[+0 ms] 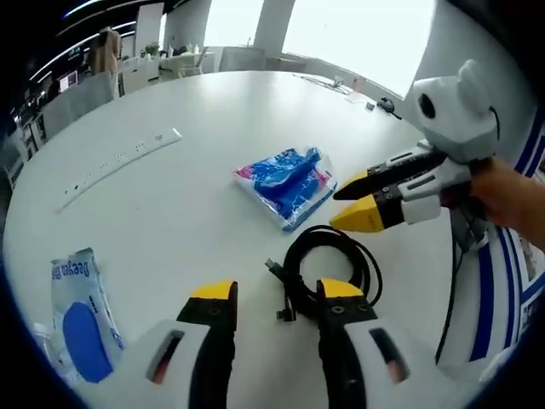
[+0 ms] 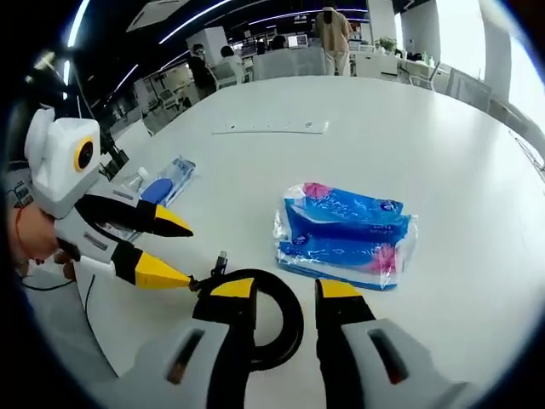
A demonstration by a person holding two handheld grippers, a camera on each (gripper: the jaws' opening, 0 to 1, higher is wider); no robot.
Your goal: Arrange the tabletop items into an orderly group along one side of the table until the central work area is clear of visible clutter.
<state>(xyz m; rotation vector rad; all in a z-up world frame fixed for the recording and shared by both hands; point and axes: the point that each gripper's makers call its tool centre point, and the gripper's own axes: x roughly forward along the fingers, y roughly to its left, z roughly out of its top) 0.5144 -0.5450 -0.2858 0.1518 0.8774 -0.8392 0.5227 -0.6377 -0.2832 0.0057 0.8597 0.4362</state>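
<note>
A coiled black cable (image 1: 332, 256) (image 2: 277, 319) lies on the white table (image 1: 204, 111) (image 2: 443, 145). My left gripper (image 1: 277, 291) stands open just short of the coil, its right jaw over the cable's edge. From the side it appears as the left gripper (image 2: 185, 254), open, its lower tip by the cable's plug. My right gripper (image 2: 285, 290) is open above the coil and enters from the right as the right gripper (image 1: 339, 207), jaws apart, nothing held. A blue tissue packet (image 1: 289, 183) (image 2: 345, 234) lies just beyond the cable.
A white power strip (image 1: 119, 162) (image 2: 271, 127) lies farther out. A blue wipes pack (image 1: 77, 315) (image 2: 170, 183) sits near the table's edge. A hand (image 1: 511, 196) (image 2: 34, 234) holds each gripper. Chairs and a standing person are beyond the far rim.
</note>
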